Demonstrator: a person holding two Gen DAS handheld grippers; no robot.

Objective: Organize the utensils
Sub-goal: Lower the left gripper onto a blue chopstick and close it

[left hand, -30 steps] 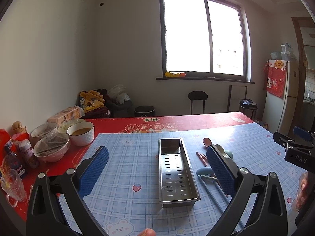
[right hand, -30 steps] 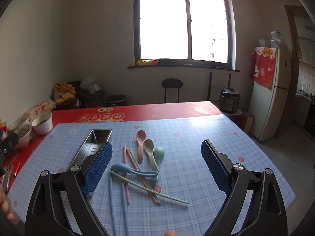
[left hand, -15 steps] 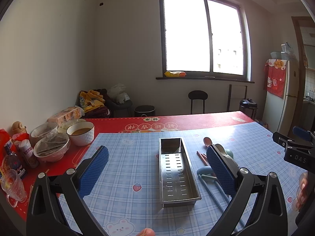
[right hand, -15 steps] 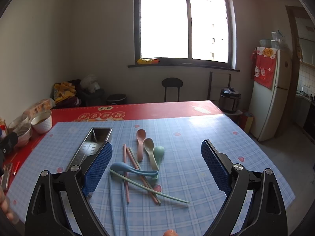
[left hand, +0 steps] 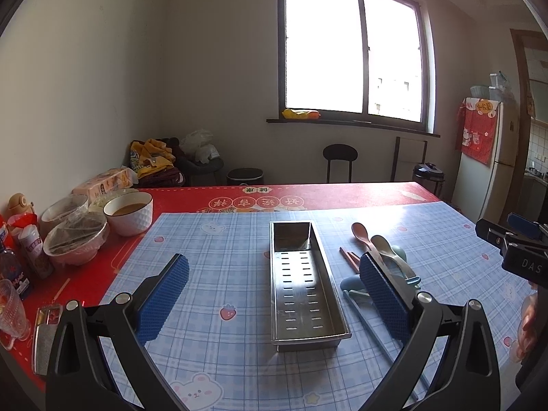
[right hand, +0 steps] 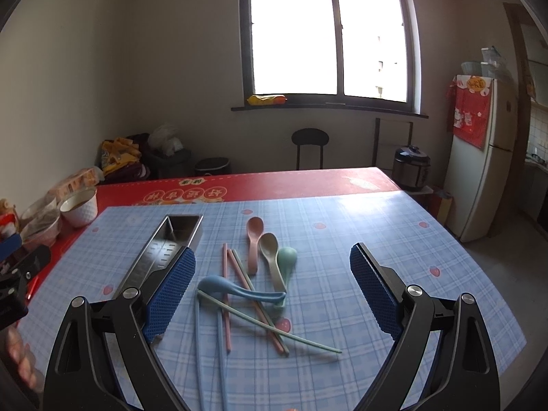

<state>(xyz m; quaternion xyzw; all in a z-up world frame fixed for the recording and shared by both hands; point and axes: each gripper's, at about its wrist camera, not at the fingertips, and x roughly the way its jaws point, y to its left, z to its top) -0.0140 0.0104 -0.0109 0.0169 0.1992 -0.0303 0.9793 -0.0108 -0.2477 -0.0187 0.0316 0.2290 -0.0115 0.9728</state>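
Kitchen-dining room, daylit window on the far wall; table (left hand: 342, 193) with red cover and a blue checked cloth (right hand: 342, 226) over its near part

Item 1: steel tray (left hand: 301, 284), perforated floor, nothing inside; lies lengthwise at the middle of the cloth, one short end toward the table's far edge

Item 2: loose utensils, just beside the tray toward the table's right edge. Pink spoon (right hand: 254, 239), beige spoon (right hand: 272, 253) and green spoon (right hand: 287, 263) side by side, bowls toward the far edge. Blue spoon (right hand: 236, 289) lies crosswise over the chopsticks. Pink chopsticks (right hand: 226, 294), one pale green chopstick (right hand: 267, 323) running diagonally toward the near right corner, and blue chopsticks (right hand: 198, 342) at the near edge; several cross one another

Item 3: left gripper (left hand: 274, 294), jaws spread wide, nothing between them; hovers above the near end of the tray

Item 4: right gripper (right hand: 272, 289), jaws spread wide, nothing held; hovers above the utensil pile

Item 5: white bowl (left hand: 128, 212) with brown liquid, near the table's left edge; covered dishes (left hand: 75, 236), bottles and a glass cup (left hand: 10, 311) along that edge
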